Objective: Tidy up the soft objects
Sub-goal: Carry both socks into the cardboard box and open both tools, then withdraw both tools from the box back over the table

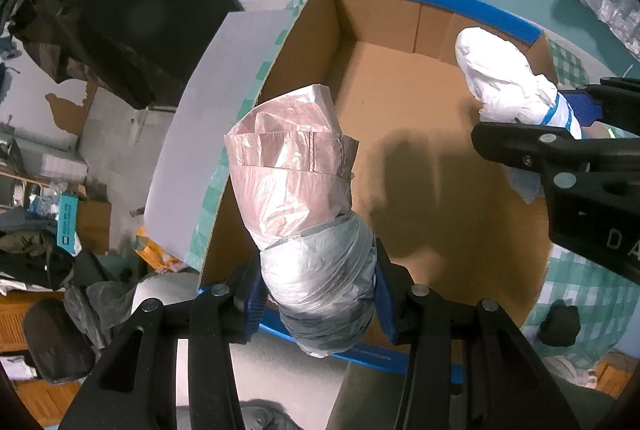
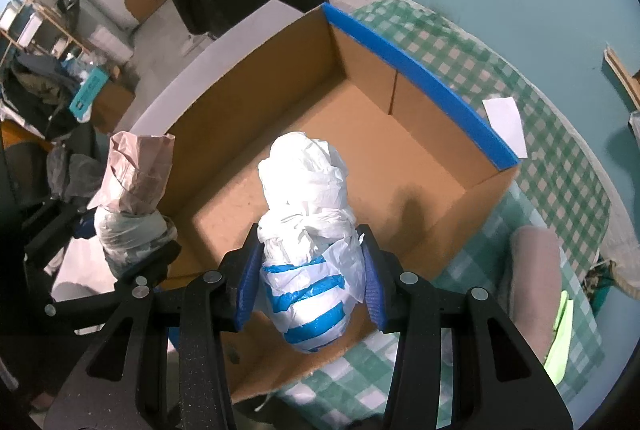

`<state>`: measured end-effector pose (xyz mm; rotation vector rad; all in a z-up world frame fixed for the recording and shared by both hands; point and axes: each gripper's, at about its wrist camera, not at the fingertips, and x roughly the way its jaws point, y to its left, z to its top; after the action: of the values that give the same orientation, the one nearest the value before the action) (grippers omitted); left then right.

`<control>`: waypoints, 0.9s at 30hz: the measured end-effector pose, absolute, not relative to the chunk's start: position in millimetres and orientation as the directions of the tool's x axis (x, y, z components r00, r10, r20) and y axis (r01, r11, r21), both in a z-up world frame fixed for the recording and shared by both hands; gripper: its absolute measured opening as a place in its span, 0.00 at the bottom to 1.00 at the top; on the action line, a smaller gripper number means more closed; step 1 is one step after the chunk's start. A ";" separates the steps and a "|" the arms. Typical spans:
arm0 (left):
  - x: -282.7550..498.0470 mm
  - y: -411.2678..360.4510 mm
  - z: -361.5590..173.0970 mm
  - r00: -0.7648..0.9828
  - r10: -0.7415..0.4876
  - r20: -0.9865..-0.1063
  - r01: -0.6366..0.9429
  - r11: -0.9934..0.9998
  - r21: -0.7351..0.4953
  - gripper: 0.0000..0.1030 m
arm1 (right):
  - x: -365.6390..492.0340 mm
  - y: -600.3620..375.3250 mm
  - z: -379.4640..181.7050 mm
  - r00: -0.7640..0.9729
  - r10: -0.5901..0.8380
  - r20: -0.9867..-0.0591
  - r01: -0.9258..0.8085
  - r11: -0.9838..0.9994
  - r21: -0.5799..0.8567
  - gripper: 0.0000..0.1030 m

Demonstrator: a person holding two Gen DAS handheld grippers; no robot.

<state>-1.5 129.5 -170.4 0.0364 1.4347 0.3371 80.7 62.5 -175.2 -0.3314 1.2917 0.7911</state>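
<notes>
**Two wrapped bundles held over one open carton**

Item 1: pink-and-grey bag bundle (image 1: 304,206). Clamped in the left gripper (image 1: 316,294), blue pads pressed on its grey lower end. Long axis runs along the gripper's fingers, up the frame, tip toward the box. Sits at lower centre of the left wrist view, over the carton's near-left corner, partly across the wall.

Item 2: white bundle with blue stripes (image 2: 308,254). Clamped in the right gripper (image 2: 310,290), pads on the striped end. Long axis likewise along the fingers. Sits at lower centre of the right wrist view, over the carton's near edge.

Item 3: cardboard box (image 2: 420,86), blue-edged, floor bare. Lies directly beyond and below both bundles, on the checked cloth of the counter (image 2: 560,158). The right gripper looks further in over the floor than the left, so judged nearer to a release.

Not determined: contents of either bundle; height of either above the box floor; the carton's near wall, hidden behind both grippers; the black lump (image 1: 560,326) at lower right of the left view.
</notes>
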 end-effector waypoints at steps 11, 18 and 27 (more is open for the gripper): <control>-3.5 130.1 -167.2 0.102 0.254 -0.962 -0.191 0.954 0.232 0.72 | 81.7 68.8 -173.9 0.123 0.312 -0.942 -0.661 0.734 0.157 0.77; -5.1 129.5 -156.7 0.124 0.237 -0.964 -0.198 0.958 0.210 0.72 | 84.8 56.0 -167.6 0.136 0.327 -0.935 -0.625 0.761 0.175 0.77; -7.0 114.2 -143.9 0.157 0.208 -0.965 -0.180 0.967 0.179 0.73 | 80.5 26.5 -152.9 0.176 0.340 -0.924 -0.592 0.786 0.177 0.77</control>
<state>-7.0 114.2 -143.9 0.0239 1.3856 0.2770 80.5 26.5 -152.9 -0.2434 1.2280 0.6689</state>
